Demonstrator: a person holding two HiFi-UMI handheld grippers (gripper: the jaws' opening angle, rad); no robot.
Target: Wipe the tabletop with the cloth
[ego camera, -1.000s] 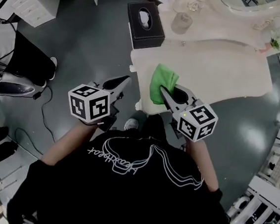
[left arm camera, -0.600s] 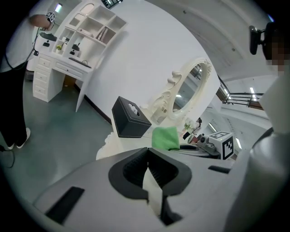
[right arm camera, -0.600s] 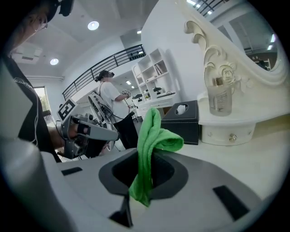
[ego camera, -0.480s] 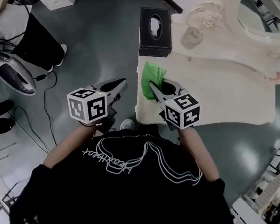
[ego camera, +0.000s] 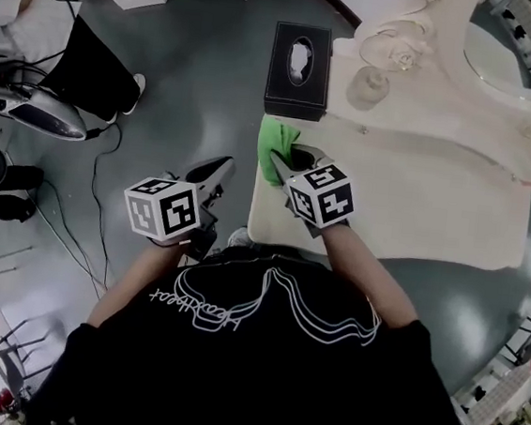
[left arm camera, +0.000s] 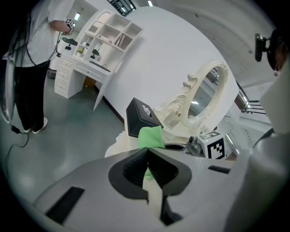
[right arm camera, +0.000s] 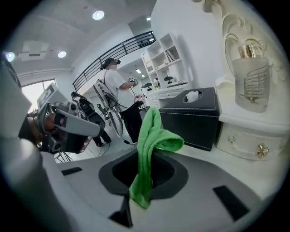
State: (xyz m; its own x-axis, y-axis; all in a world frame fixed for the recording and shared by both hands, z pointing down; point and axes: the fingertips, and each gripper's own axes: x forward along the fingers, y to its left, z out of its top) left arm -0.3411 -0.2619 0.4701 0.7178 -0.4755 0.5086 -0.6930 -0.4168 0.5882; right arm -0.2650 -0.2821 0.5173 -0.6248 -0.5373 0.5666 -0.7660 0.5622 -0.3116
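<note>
The green cloth hangs pinched in my right gripper, which is shut on it at the cream tabletop's left front corner. In the right gripper view the cloth stands up out of the shut jaws of the right gripper and folds over to the right. My left gripper is off the table's left side, over the floor. In its own view the left gripper is shut with nothing in it, and the cloth lies just ahead.
A black tissue box sits at the table's far left corner, just past the cloth. A glass bottle and an ornate mirror stand behind on a raised shelf. A person stands farther off on the grey floor.
My right gripper has carried the cloth left along the tabletop to its left edge, nearer the tissue box. The left gripper has stayed beside the table.
</note>
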